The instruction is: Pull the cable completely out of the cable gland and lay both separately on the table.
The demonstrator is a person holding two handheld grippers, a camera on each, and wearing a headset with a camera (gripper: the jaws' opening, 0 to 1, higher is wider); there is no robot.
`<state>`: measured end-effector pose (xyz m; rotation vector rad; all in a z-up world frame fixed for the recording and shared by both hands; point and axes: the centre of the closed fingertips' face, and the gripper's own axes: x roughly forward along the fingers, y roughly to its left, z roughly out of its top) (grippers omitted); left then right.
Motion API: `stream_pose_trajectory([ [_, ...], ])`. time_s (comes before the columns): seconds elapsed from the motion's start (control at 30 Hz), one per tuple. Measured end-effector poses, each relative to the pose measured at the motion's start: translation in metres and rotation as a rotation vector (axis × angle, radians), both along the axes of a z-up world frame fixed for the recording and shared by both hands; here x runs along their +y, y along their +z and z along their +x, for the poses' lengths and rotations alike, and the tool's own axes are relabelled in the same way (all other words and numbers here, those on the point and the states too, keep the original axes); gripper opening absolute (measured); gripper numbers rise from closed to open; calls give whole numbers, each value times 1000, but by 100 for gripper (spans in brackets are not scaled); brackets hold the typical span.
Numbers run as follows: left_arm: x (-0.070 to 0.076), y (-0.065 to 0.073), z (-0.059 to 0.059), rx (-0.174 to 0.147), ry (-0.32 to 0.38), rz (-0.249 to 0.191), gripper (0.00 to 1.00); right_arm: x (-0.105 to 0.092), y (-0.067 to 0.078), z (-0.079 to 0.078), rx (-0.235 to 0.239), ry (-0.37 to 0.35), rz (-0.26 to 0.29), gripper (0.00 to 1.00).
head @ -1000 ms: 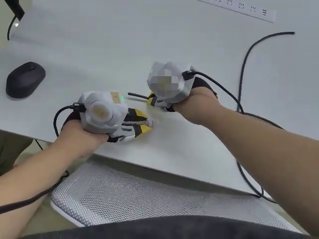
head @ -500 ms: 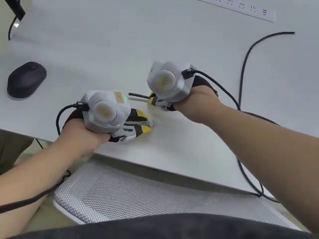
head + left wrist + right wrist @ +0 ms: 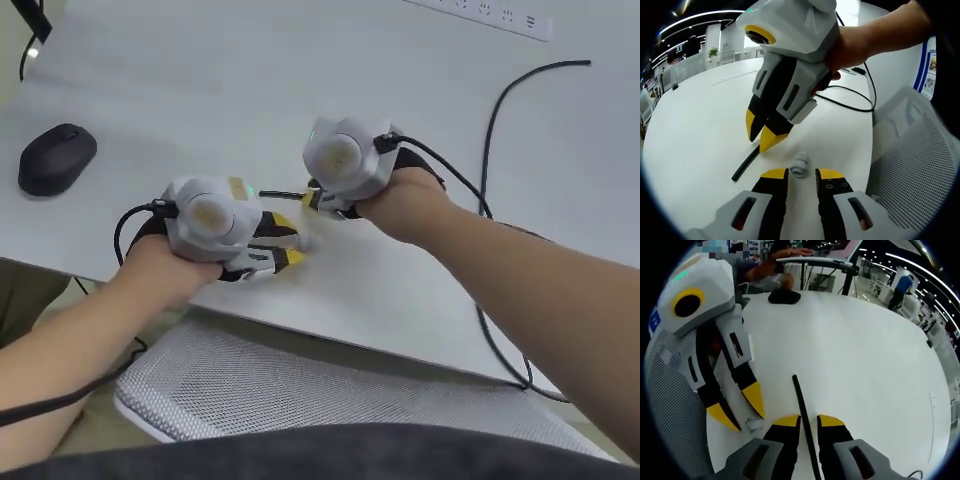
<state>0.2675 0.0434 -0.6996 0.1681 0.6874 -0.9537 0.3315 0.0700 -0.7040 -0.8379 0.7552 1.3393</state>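
Note:
A small grey cable gland (image 3: 800, 165) lies on the white table (image 3: 200, 80), just ahead of my left gripper (image 3: 802, 174), whose jaws stand open on either side of it. From the right gripper view the gland (image 3: 754, 425) rests by the left gripper's (image 3: 740, 412) spread yellow tips. A short black cable (image 3: 799, 395) runs forward from my right gripper (image 3: 809, 420), which is shut on its near end. The cable (image 3: 746, 165) is apart from the gland. In the head view the left gripper (image 3: 290, 242), gland (image 3: 301, 243), right gripper (image 3: 312, 200) and cable (image 3: 280, 194) sit near the table's front edge.
A black mouse (image 3: 57, 158) lies at the left of the table and a white power strip (image 3: 490, 15) at the far edge. A long black lead (image 3: 495, 110) curves across the right side. A mesh chair seat (image 3: 300, 390) is below the table edge.
The right gripper has drifted slightly up and to the right with the cable. The left gripper stays in place beside the gland.

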Motion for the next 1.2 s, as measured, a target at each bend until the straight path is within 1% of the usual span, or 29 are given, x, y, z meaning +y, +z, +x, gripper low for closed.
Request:
stream_pose_trajectory([
  [0.17,0,0,-2,3,3,-4,28,-5,13,3,-8,-21,25,14],
  [0.27,-2,4,-4,7,8,-23,29,-9,23,2,-23,-25,47,16],
  [0.37,-3,5,-6,10,9,-21,32,-15,31,1,-31,-39,65,19],
  [0.43,-2,7,-8,12,11,-22,35,-21,42,2,-46,-61,100,23],
  [0.47,-1,7,-8,17,16,-20,37,-22,44,2,-46,-66,106,24],
  [0.53,0,11,-11,20,20,-25,39,-28,53,1,-38,-98,138,26],
  [0.57,0,13,-13,19,19,-30,40,-33,58,0,-37,-112,154,26],
  [0.67,1,19,-17,16,19,-33,43,-45,67,-3,-38,-131,181,28],
  [0.77,4,26,-18,11,35,-48,45,-58,77,-7,-34,-160,215,30],
  [0.83,5,29,-20,18,46,-59,47,-68,83,-11,-31,-176,229,31],
  [0.87,5,32,-22,17,49,-64,47,-74,86,-13,-27,-185,241,32],
  [0.9,6,34,-23,14,49,-66,48,-77,88,-14,-29,-191,248,34],
  [0.97,5,39,-26,22,58,-76,51,-88,95,-16,-34,-215,266,36],
  [1.0,6,42,-27,20,64,-81,54,-92,99,-17,-36,-231,281,37],
  [1.03,7,43,-25,13,70,-88,55,-97,105,-18,-35,-262,312,38],
  [1.07,8,46,-25,10,79,-99,56,-102,109,-19,-32,-279,325,40],
  [1.13,10,52,-27,29,99,-123,57,-114,116,-24,-17,-319,354,42],
  [1.17,11,55,-26,22,104,-125,58,-118,119,-25,-15,-337,370,44],
  [1.2,12,58,-27,18,111,-129,59,-123,124,-31,15,-362,421,48],
])
